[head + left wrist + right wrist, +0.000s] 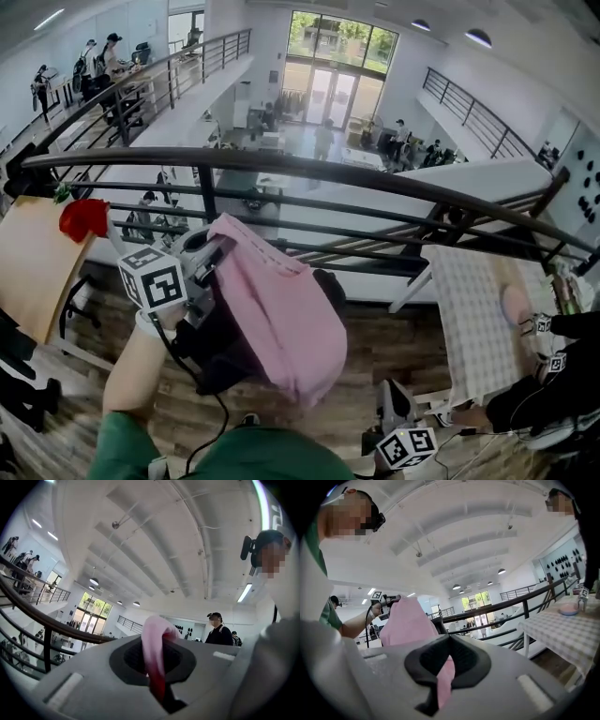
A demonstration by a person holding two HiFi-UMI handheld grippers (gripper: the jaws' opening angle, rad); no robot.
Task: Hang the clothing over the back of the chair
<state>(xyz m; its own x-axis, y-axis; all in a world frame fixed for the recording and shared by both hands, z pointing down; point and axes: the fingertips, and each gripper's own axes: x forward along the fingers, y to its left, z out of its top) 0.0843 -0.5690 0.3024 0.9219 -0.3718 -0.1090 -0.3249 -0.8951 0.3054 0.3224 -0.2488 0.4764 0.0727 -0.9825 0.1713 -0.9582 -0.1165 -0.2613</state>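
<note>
Both claws are holding the pink clothing at the black chair.

The left claw (158,692) is pinching shut on a bunched fold of the pink clothing (281,319), lifting one upper corner above the left side of the chair (211,361). The right claw (439,686) is closing on another strip of the same fabric, lower down and on the near right side of the chair. Between the two claws the cloth is spreading out and hanging over the top of the chair's back. Whether it is resting on the back or only hovering against it cannot be told. A dark railing (309,169) is running just beyond the chair. A desk (473,328) with a checked cover is standing to the right of the chair, apart from it.
</note>
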